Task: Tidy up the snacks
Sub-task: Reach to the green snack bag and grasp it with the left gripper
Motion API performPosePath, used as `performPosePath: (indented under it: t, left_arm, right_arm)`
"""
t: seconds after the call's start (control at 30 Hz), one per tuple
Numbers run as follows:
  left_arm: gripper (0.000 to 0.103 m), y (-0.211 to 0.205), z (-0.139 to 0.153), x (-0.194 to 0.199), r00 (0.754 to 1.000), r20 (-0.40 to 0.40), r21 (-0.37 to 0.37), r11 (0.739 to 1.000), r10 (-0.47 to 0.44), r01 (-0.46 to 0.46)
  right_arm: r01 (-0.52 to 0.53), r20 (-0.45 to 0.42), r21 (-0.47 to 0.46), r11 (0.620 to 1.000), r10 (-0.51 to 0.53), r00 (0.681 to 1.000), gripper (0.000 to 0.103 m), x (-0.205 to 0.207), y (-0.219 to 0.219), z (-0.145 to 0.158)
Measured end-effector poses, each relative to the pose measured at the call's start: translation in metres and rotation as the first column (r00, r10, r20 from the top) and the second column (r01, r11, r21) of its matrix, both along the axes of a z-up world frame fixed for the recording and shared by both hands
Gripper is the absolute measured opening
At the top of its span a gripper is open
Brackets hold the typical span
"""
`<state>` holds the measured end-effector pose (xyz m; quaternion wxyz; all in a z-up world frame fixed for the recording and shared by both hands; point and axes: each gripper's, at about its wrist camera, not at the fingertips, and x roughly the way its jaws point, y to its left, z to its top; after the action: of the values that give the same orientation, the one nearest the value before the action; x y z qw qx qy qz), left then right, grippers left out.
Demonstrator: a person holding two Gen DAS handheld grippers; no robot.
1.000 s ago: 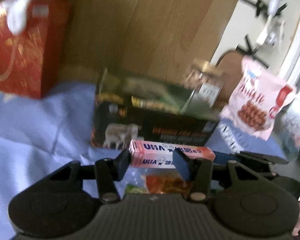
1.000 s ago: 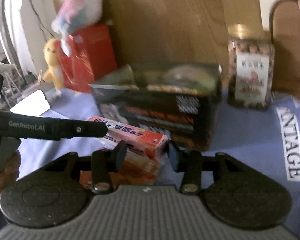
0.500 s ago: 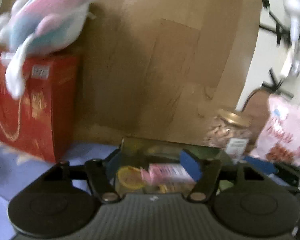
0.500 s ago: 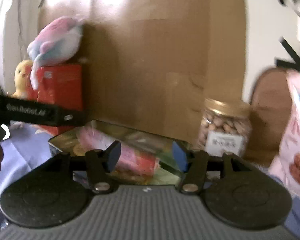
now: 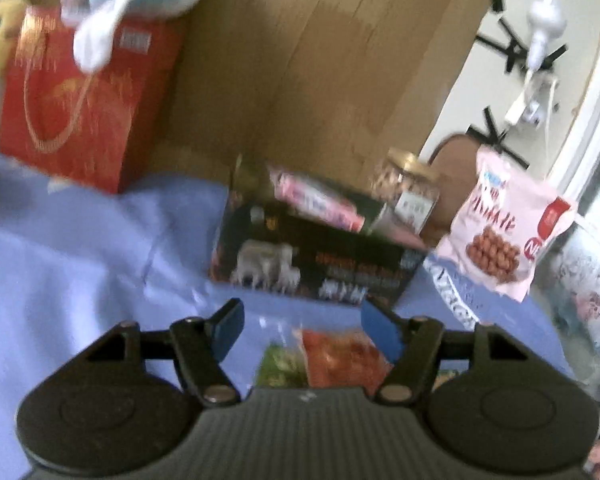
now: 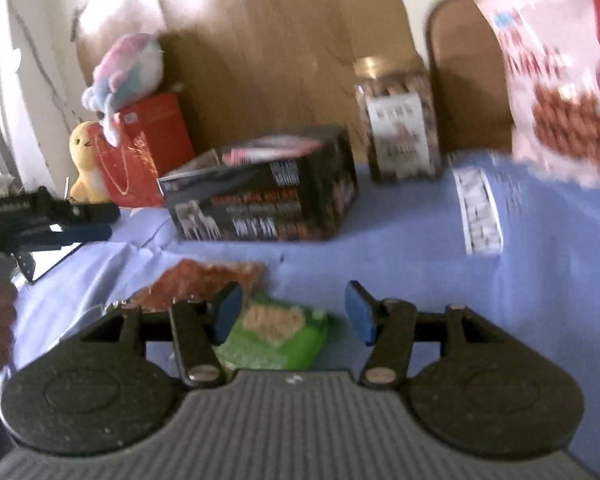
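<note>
A black open-top box (image 5: 316,256) stands on the blue cloth; it also shows in the right wrist view (image 6: 268,204). A pink candy box (image 5: 320,202) lies in its top, also seen from the right (image 6: 272,150). My left gripper (image 5: 302,330) is open and empty, pulled back in front of the box. An orange snack packet (image 5: 340,354) and a green packet (image 5: 282,368) lie below it. My right gripper (image 6: 292,314) is open and empty above the green packet (image 6: 276,336), beside the orange packet (image 6: 204,280).
A nut jar (image 6: 398,124) stands behind the box to the right. A pink snack bag (image 5: 504,232) leans at the far right. A red gift bag (image 5: 84,96) with plush toys stands at the back left, in front of a cardboard wall (image 5: 324,60).
The left gripper carried the pink candy box up over the black box, let it go inside, opened and drew back. The right gripper also pulled back and now faces the loose packets.
</note>
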<state>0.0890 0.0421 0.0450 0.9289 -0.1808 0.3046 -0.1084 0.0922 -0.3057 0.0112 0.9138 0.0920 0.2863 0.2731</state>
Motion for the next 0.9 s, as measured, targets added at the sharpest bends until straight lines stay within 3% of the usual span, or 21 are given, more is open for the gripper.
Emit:
performPosePath:
  t: [0.07, 0.17, 0.23, 0.3, 0.43, 0.57, 0.73, 0.9]
  left_arm:
    - [0.062, -0.007, -0.007, 0.001, 0.999, -0.033, -0.024, 0.999, -0.025, 0.024]
    - [0.047, -0.027, -0.014, 0.001, 0.996, -0.056, 0.002, 0.998, -0.07, 0.07]
    - [0.036, -0.04, -0.023, 0.006, 0.991, -0.103, 0.048, 0.995, -0.086, 0.092]
    - [0.024, -0.048, -0.028, 0.005, 0.988, -0.129, 0.099, 0.991, -0.082, 0.095]
    - [0.024, -0.044, -0.026, -0.008, 0.987, -0.149, 0.135, 0.987, -0.065, 0.086]
    - [0.025, -0.017, -0.016, -0.025, 0.992, -0.124, 0.102, 0.995, 0.012, 0.001]
    - [0.025, 0.008, -0.013, -0.042, 0.993, -0.116, 0.028, 0.999, 0.033, -0.03]
    - [0.025, 0.014, -0.018, -0.051, 0.99, -0.14, -0.003, 1.0, 0.018, -0.018]
  right_arm:
    - [0.041, -0.01, 0.001, 0.999, -0.041, 0.999, 0.059, -0.003, -0.003, 0.0]
    - [0.051, -0.056, 0.045, 0.998, -0.048, 0.997, 0.058, -0.004, -0.009, 0.0]
    - [0.025, -0.129, 0.052, 0.998, -0.018, 0.991, 0.039, -0.004, -0.007, -0.009]
    - [-0.057, -0.16, 0.073, 0.996, 0.068, 0.985, 0.037, -0.01, 0.001, -0.013]
    - [-0.181, -0.088, 0.06, 0.982, 0.185, 0.979, 0.038, -0.029, 0.01, -0.002]
    - [-0.094, -0.027, 0.044, 0.995, 0.095, 0.995, 0.039, -0.027, -0.003, 0.012]
    - [-0.065, -0.064, 0.093, 0.994, 0.071, 0.995, 0.04, 0.008, 0.003, 0.021]
    - [-0.136, -0.162, 0.068, 0.988, 0.146, 0.976, 0.037, 0.052, 0.05, 0.008]
